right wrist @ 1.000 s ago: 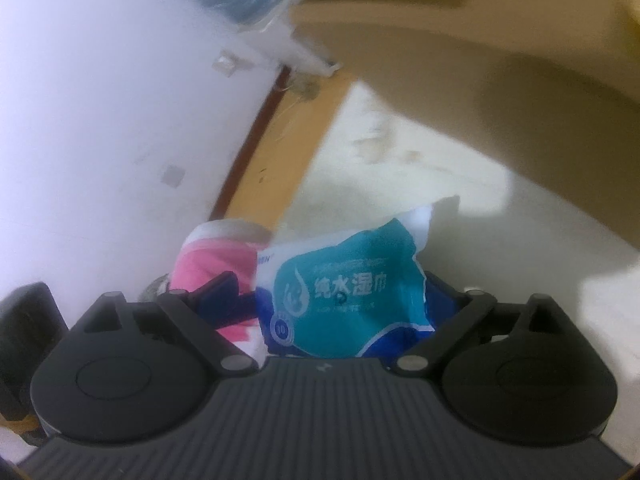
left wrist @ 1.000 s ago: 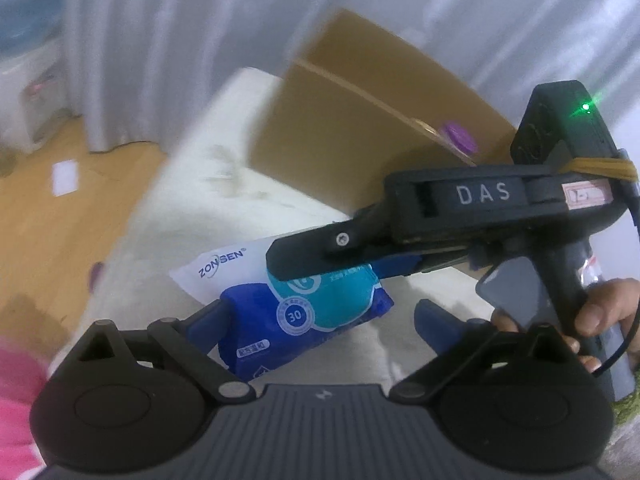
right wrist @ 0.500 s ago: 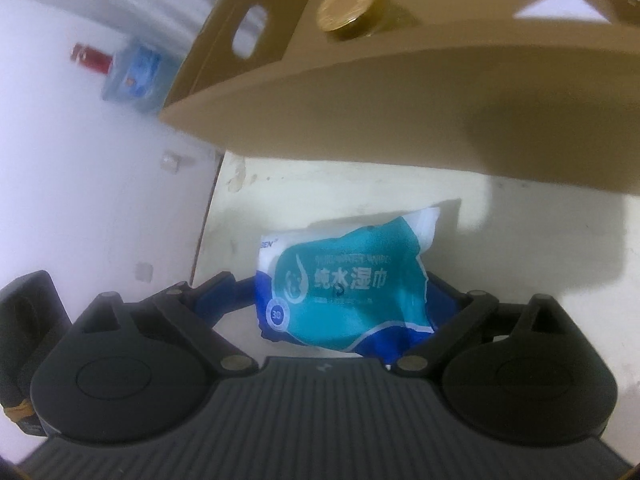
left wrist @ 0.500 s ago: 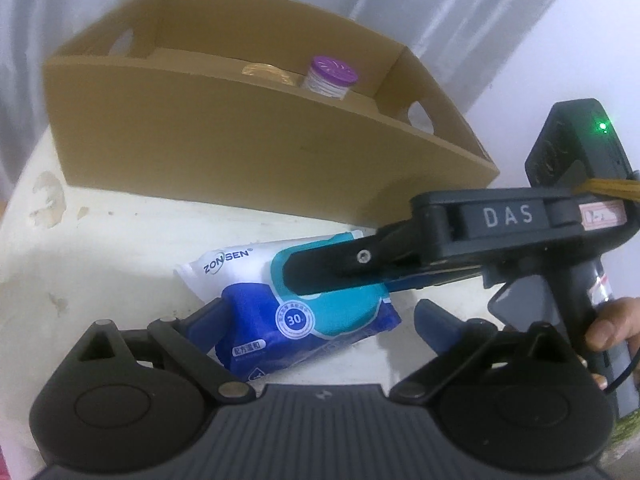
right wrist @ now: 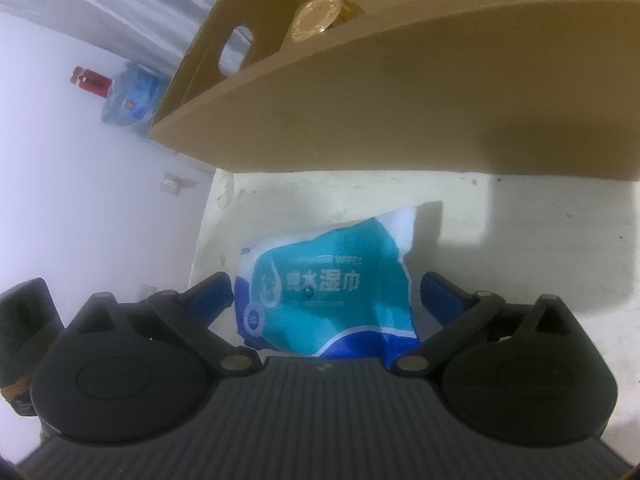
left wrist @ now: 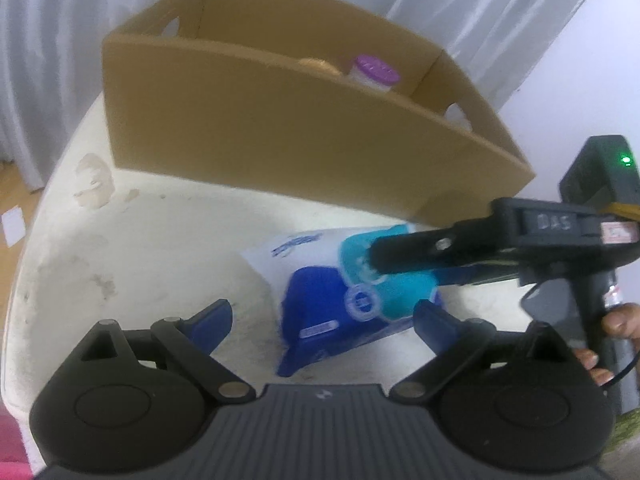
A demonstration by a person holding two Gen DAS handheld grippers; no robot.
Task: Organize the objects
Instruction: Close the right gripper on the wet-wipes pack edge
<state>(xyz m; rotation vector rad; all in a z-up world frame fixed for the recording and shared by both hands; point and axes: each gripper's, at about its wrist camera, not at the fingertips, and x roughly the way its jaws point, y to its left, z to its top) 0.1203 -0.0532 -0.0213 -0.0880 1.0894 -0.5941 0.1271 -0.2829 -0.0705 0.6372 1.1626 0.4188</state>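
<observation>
A blue and teal pack of wet wipes (left wrist: 340,300) is held above the white table (left wrist: 140,240), just in front of the cardboard box (left wrist: 280,132). My right gripper (right wrist: 328,292) is shut on the pack (right wrist: 324,292), its fingers on both sides. In the left wrist view the right gripper (left wrist: 404,256) comes in from the right over the pack. My left gripper (left wrist: 324,316) is open, with the pack's near end between its fingers but not pinched.
The box holds a purple-lidded jar (left wrist: 374,72) and a gold-lidded jar (right wrist: 318,16). The table's left edge (left wrist: 24,232) drops to a wooden floor. White curtains (left wrist: 60,20) hang behind. A water bottle pack (right wrist: 132,96) stands by the wall.
Both grippers swung to face the box. The right gripper has carried the pack up and right, nearer the box. The left gripper stayed open and no longer closely flanks the pack.
</observation>
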